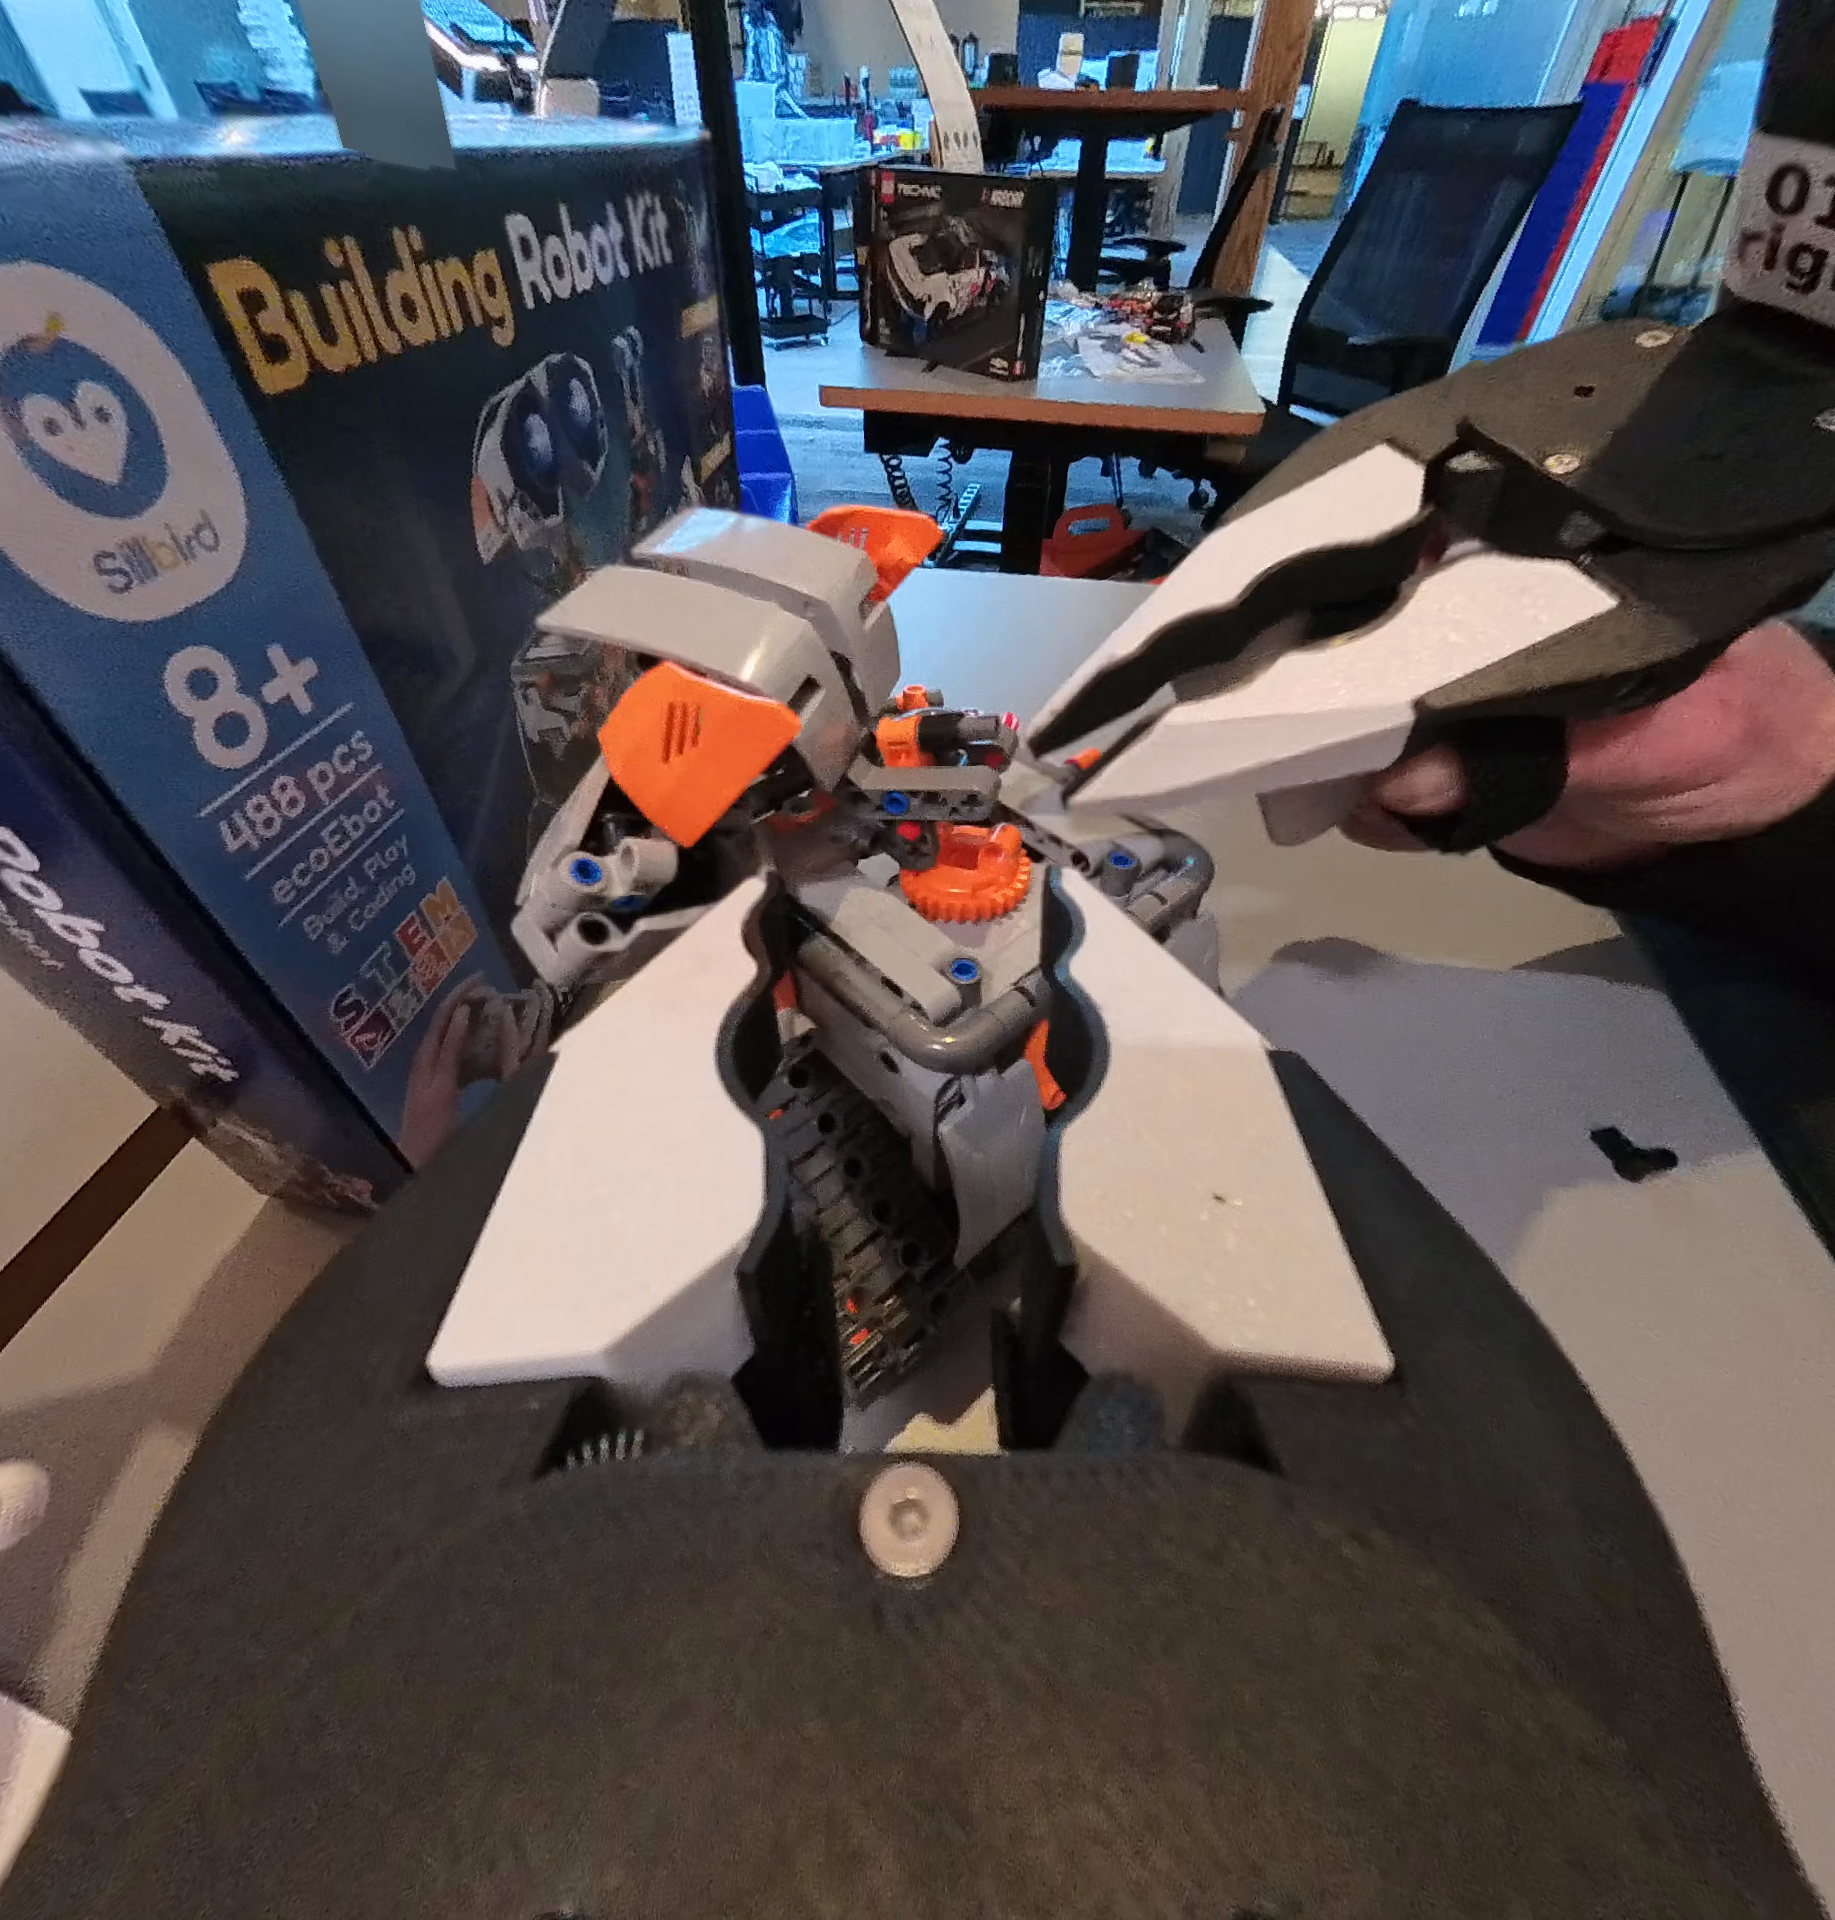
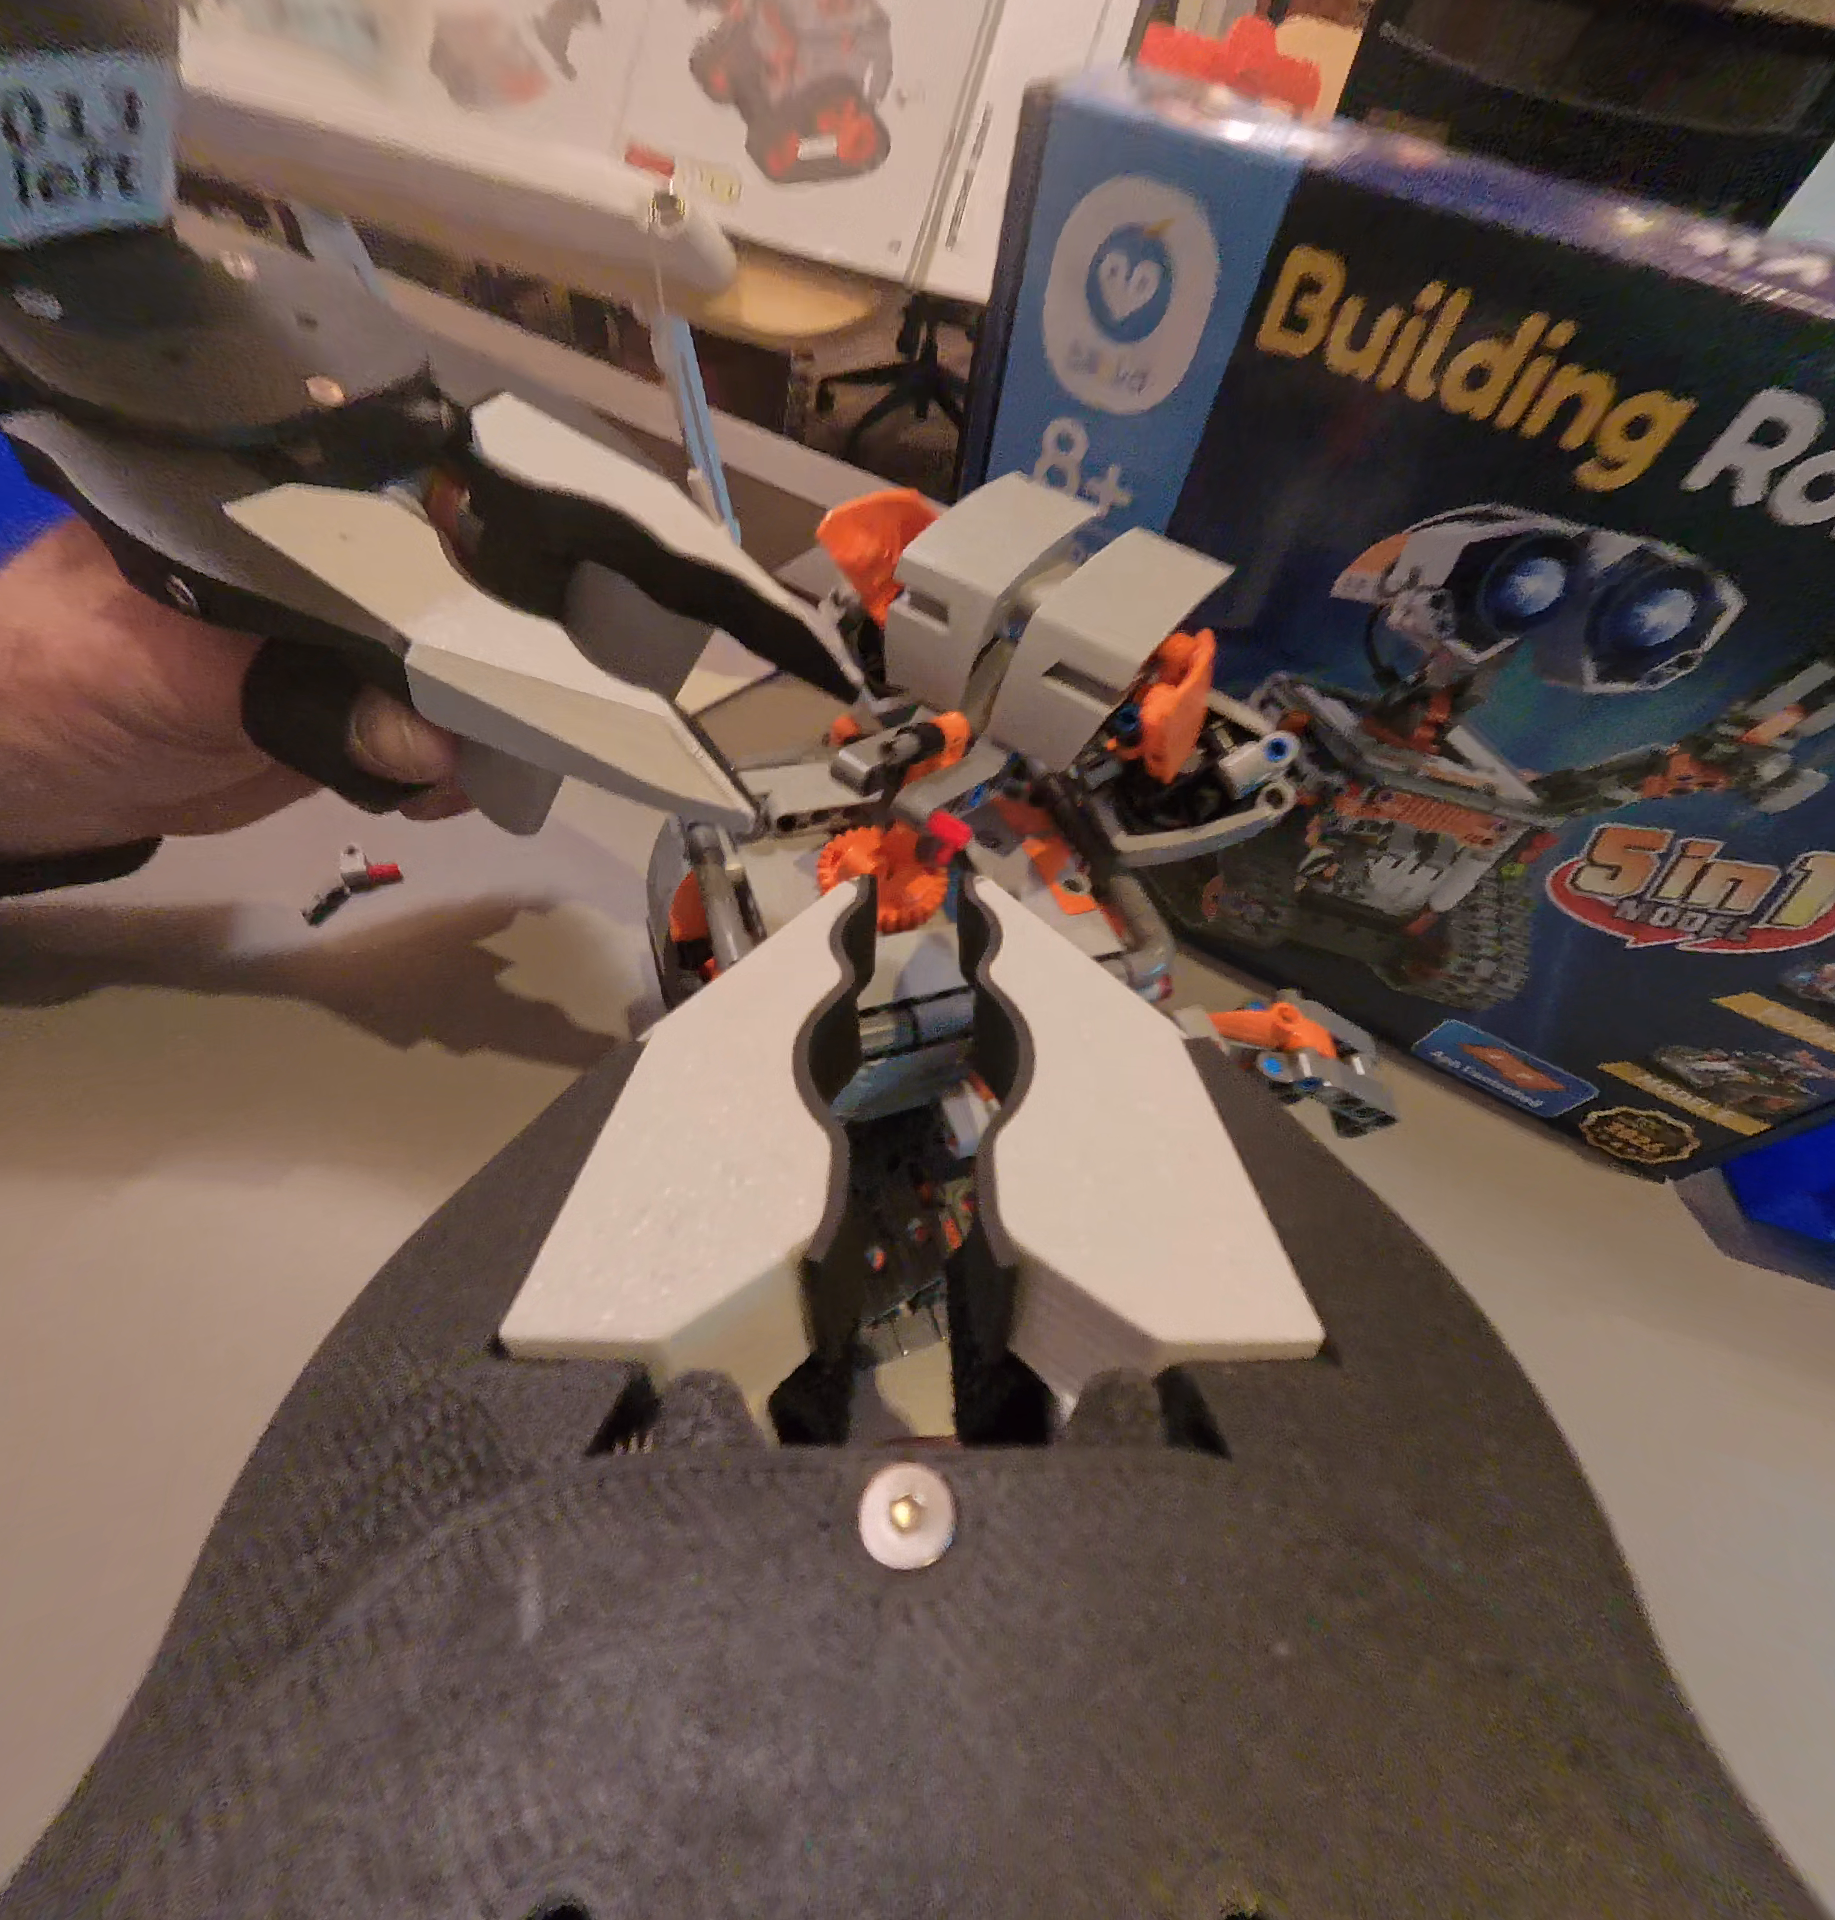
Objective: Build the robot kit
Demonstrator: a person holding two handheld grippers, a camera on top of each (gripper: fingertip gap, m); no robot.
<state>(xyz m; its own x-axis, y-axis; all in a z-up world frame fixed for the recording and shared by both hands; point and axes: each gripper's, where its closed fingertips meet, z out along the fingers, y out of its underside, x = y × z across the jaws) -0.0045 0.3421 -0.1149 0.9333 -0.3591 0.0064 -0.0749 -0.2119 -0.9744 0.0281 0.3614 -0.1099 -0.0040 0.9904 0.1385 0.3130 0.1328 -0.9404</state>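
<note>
A grey and orange brick-built robot model (image 1: 747, 634) stands on the white table (image 1: 1515, 1091), with an orange gear (image 1: 960, 883) on top of its body. My left gripper (image 1: 913, 883) is shut on the model's body, one finger on each side. In the right wrist view the left gripper (image 2: 804, 753) reaches the model (image 2: 1006, 623) from the left. My right gripper (image 1: 1038, 774) comes in from the right, nearly shut on a small red pin (image 2: 944, 831) at its tips (image 2: 918, 883), just above the gear (image 2: 882, 862).
A large blue kit box (image 1: 425, 416) stands close behind the model, also in the right wrist view (image 2: 1515, 520). Loose pieces lie on the table (image 2: 352, 878) (image 2: 1297, 1049), and a black bit (image 1: 1630, 1153). A blue bin (image 2: 1796, 1216) sits at right. A far table holds a black box (image 1: 954, 270). Spacing between my two grippers at the tips: around 5 cm.
</note>
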